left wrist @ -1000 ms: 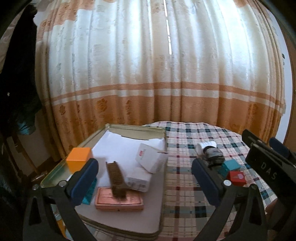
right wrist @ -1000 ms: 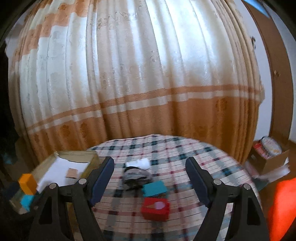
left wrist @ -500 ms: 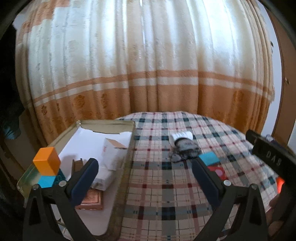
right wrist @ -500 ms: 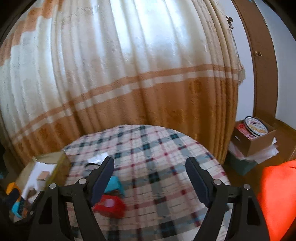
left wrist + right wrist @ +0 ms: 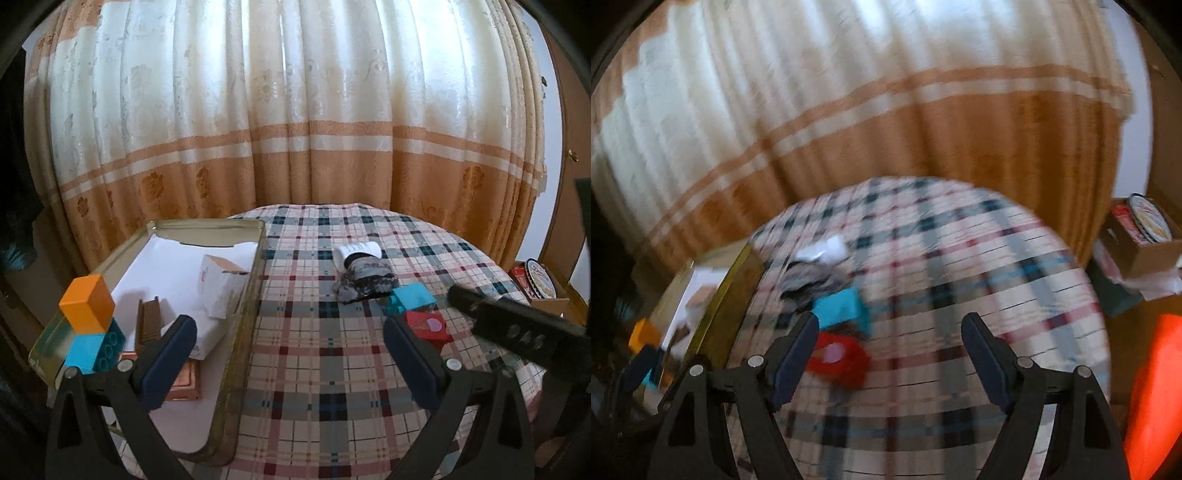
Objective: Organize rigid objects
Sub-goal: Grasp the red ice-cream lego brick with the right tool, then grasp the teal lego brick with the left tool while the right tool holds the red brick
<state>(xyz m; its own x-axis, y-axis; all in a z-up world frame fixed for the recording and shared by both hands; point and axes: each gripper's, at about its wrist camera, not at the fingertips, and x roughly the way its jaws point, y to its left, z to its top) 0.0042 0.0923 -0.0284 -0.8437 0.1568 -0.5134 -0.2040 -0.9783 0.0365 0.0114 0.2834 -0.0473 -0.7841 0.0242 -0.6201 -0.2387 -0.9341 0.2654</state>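
On the plaid tablecloth lie a teal block (image 5: 412, 298) (image 5: 837, 306), a red box with a pink spot (image 5: 426, 325) (image 5: 839, 355), and a white roll (image 5: 357, 251) on a grey crumpled cloth (image 5: 365, 282). A metal tray (image 5: 248, 295) at the left holds an orange block (image 5: 86, 304) stacked on a blue brick (image 5: 94, 350), a brown comb (image 5: 147, 321), white boxes (image 5: 221, 286) and a copper tin (image 5: 184, 384). My left gripper (image 5: 286, 356) is open over the table beside the tray. My right gripper (image 5: 889, 352) is open and empty, with the red box at its left finger; its view is blurred.
An orange and cream curtain (image 5: 295, 147) hangs behind the round table. The right gripper's black body (image 5: 517, 328) reaches in at the right of the left wrist view. A cardboard box with a round tin (image 5: 1145, 232) sits on the floor at right, beside something bright orange (image 5: 1156, 387).
The left wrist view has swung right, off the tray and over the tablecloth. The right wrist view swung right, then back left and down towards the red and teal blocks. Both grippers stayed open.
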